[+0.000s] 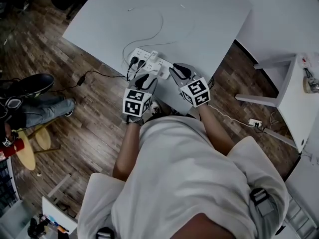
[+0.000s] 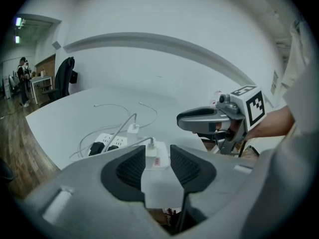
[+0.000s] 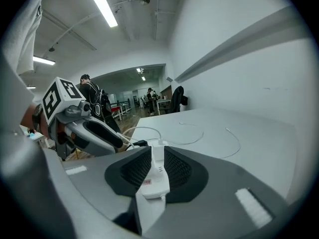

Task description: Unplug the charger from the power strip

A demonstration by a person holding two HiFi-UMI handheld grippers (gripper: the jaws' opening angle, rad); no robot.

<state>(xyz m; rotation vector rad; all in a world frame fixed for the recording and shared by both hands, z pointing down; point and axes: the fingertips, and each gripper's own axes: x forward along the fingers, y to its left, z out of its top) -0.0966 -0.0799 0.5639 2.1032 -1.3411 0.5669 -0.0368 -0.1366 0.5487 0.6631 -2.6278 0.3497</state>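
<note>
White table (image 1: 199, 19) over a wood floor (image 1: 99, 128) carries the power strip (image 1: 162, 64) at its near edge, directly ahead of both grippers. The left gripper (image 1: 144, 79) has its jaws spread, and the white charger (image 2: 151, 150), the task's thing, sits just beyond and between their tips, plugged in with its cable trailing away. A second charger (image 2: 133, 130) and black plugs (image 2: 97, 147) lie further ahead to the left. The right gripper (image 1: 180, 72) is also spread, straddling the strip's near end without pressing it. Likely trouble: if that end isn't clamped, pulling the charger could lift or drag the light strip off the edge, or the left jaws could close on the cable. Both forearms reach forward side by side, grippers tilted downward.
</note>
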